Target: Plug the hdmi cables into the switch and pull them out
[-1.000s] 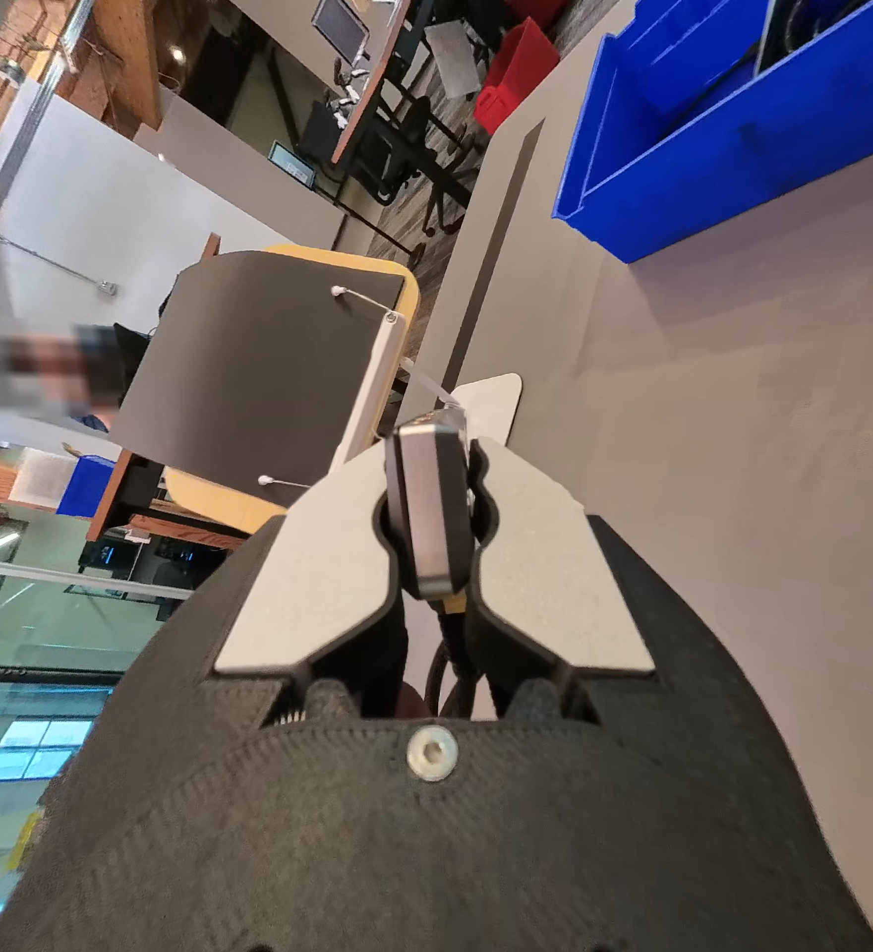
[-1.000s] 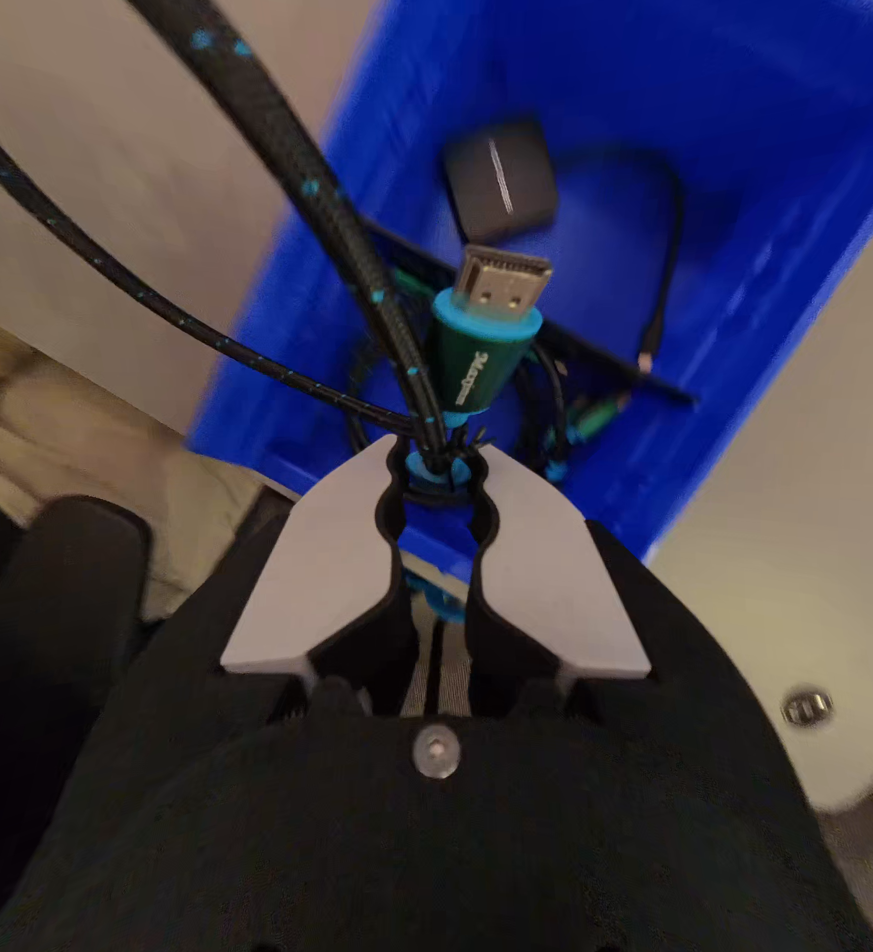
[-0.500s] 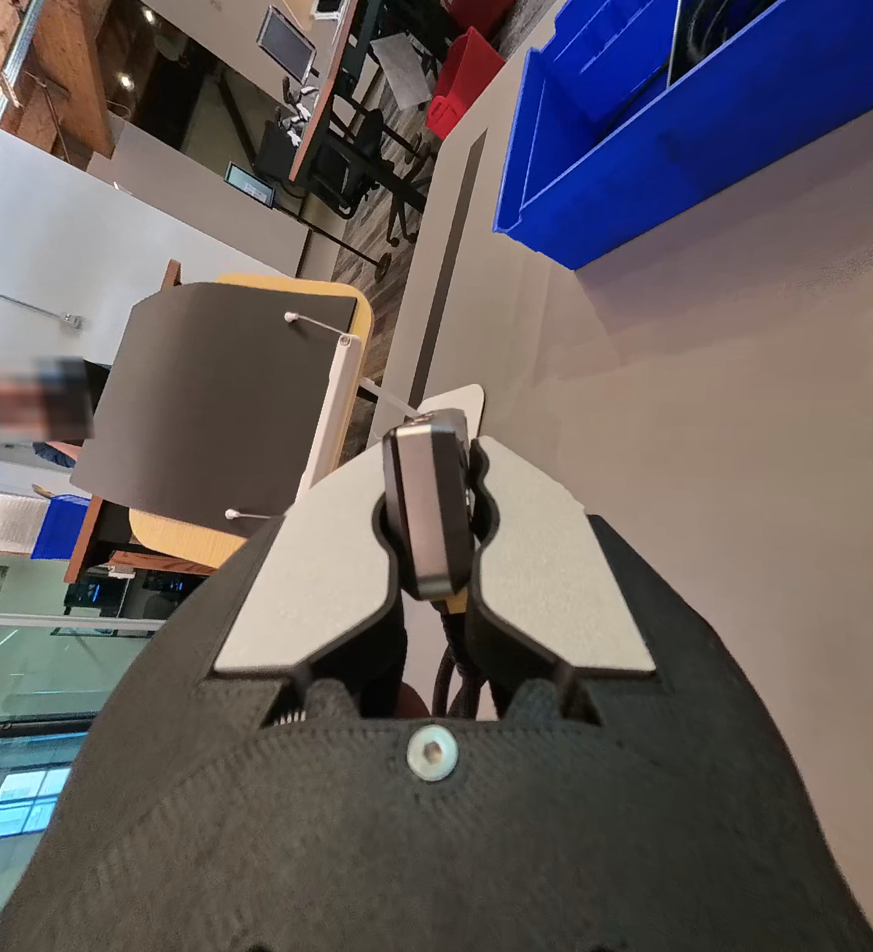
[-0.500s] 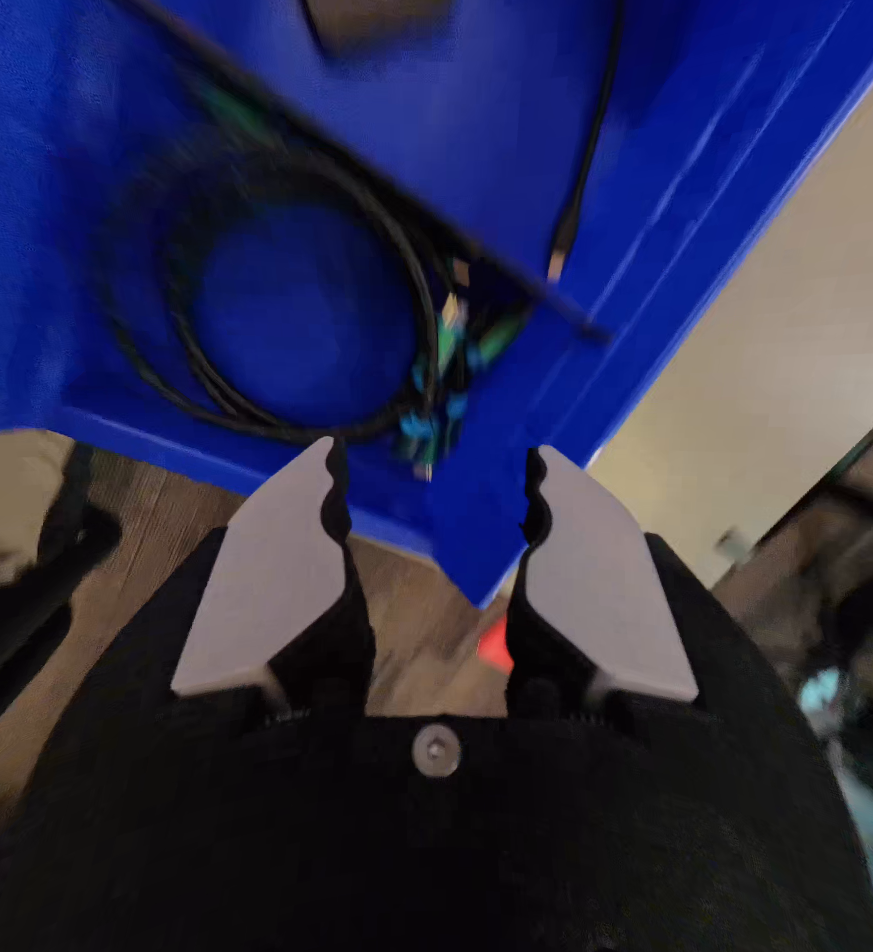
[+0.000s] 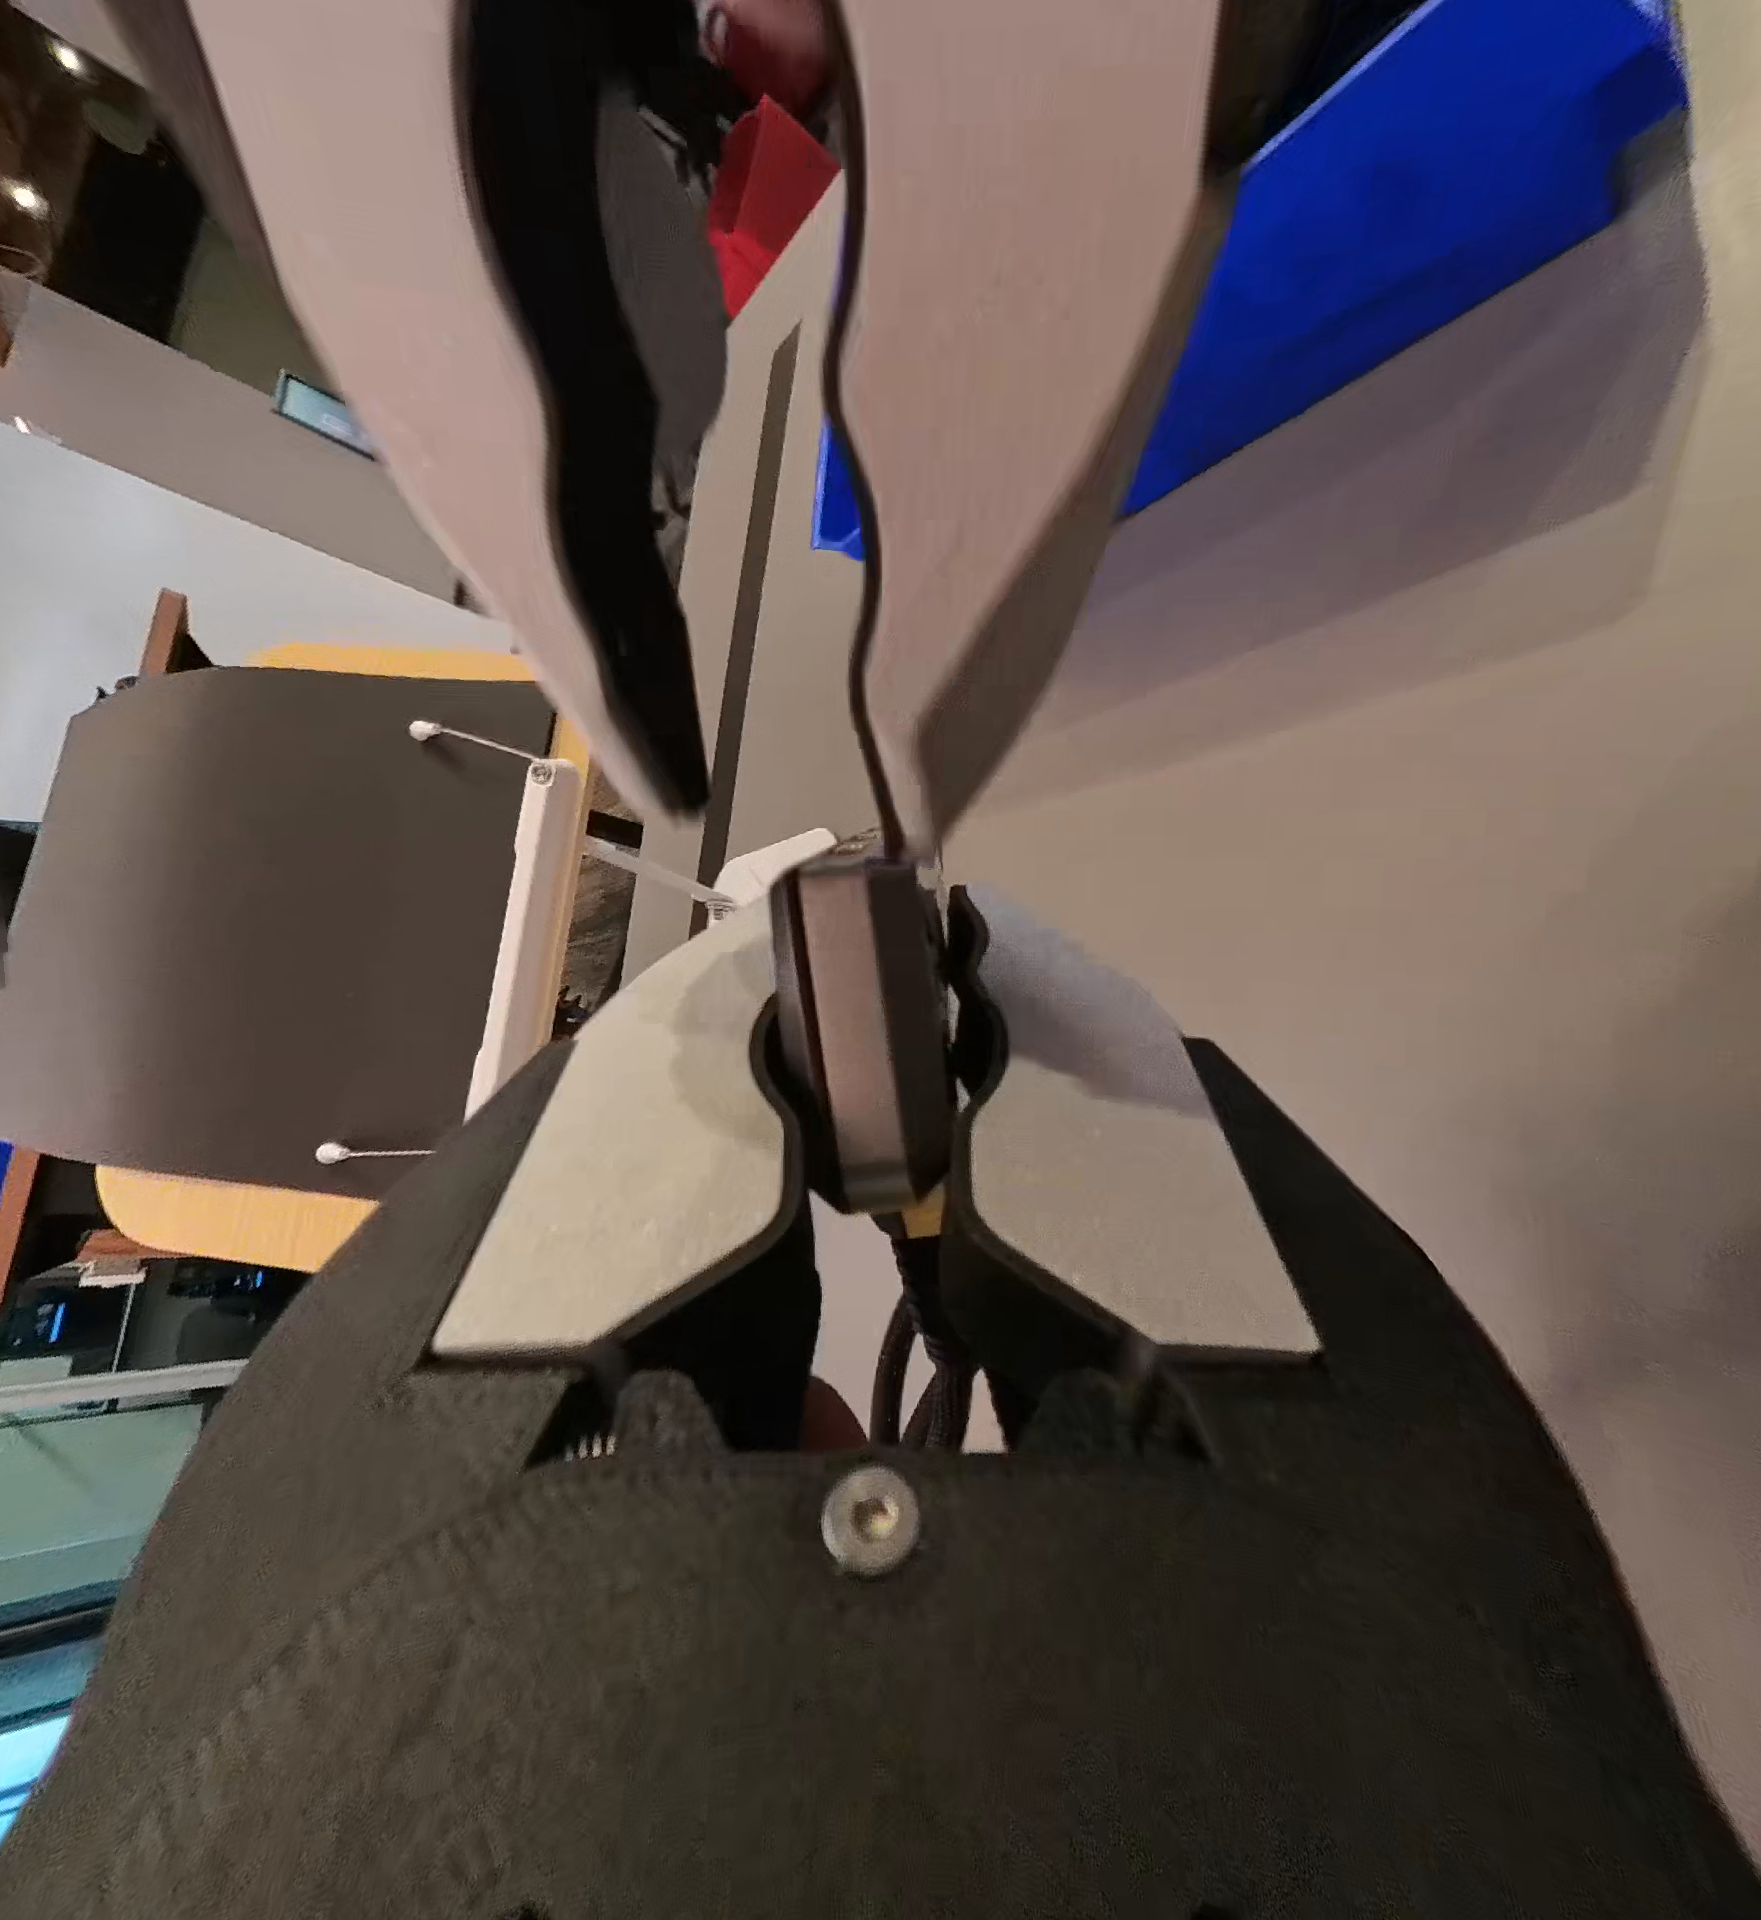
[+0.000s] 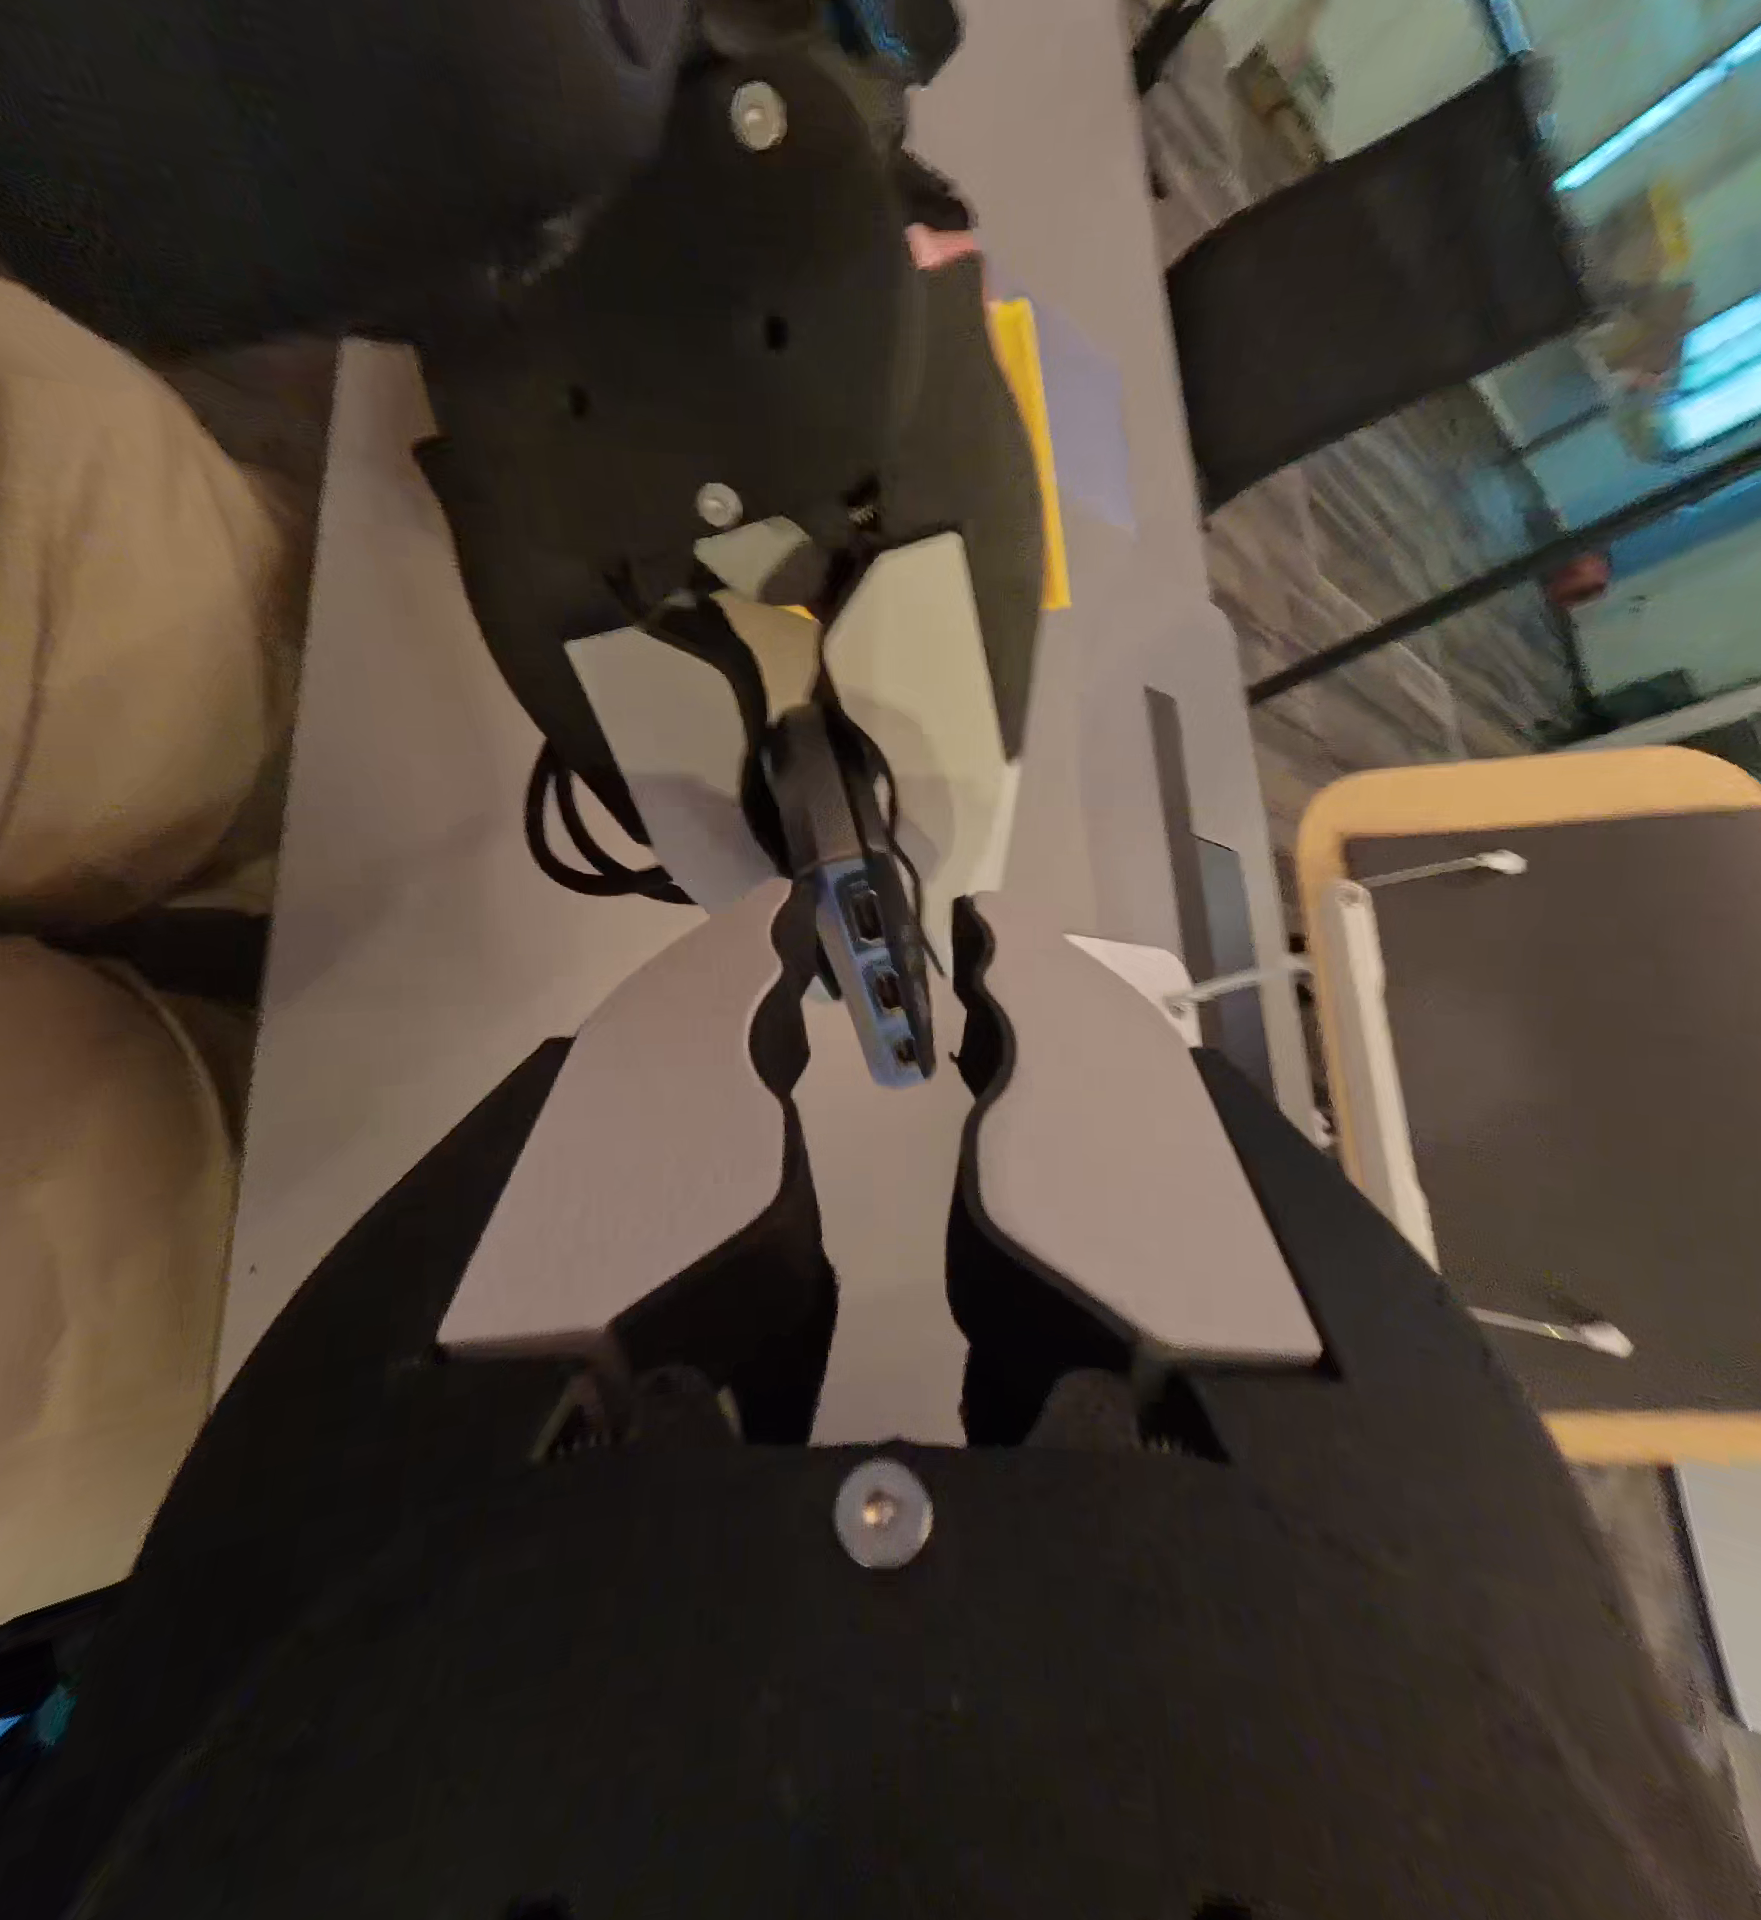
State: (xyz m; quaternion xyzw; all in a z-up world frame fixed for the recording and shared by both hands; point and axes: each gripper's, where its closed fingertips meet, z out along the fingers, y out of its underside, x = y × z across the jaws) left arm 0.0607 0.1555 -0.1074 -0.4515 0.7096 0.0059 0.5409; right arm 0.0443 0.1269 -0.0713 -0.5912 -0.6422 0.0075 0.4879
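My left gripper [image 5: 865,935] is shut on the switch [image 5: 860,1049], a flat dark box held edge-on above the grey table [image 5: 1427,1039]. Its black braided lead [image 5: 917,1371] hangs back between the fingers. My right gripper [image 6: 876,977] is open. The switch's blue port end [image 6: 881,987] sits in the gap between its fingertips, and I cannot tell if they touch it. In the left wrist view the right gripper [image 5: 798,816] comes down from above, jaws apart, tips at the switch's far end. In the right wrist view the left gripper [image 6: 824,821] faces me. No HDMI cable is in view.
A blue bin [image 5: 1375,260] stands on the table at the back right, with a red bin [image 5: 762,208] beyond it. A black panel on a wood-edged frame [image 6: 1582,1091] stands past the table edge. A person's beige-clad legs [image 6: 76,831] are alongside the table. A yellow strip [image 6: 1032,447] lies there. Tip to tip, the grippers are about 5 cm apart.
My right gripper let go of the green HDMI cable over the blue bin, opened, and swung over to the switch. My left gripper kept hold of the switch.
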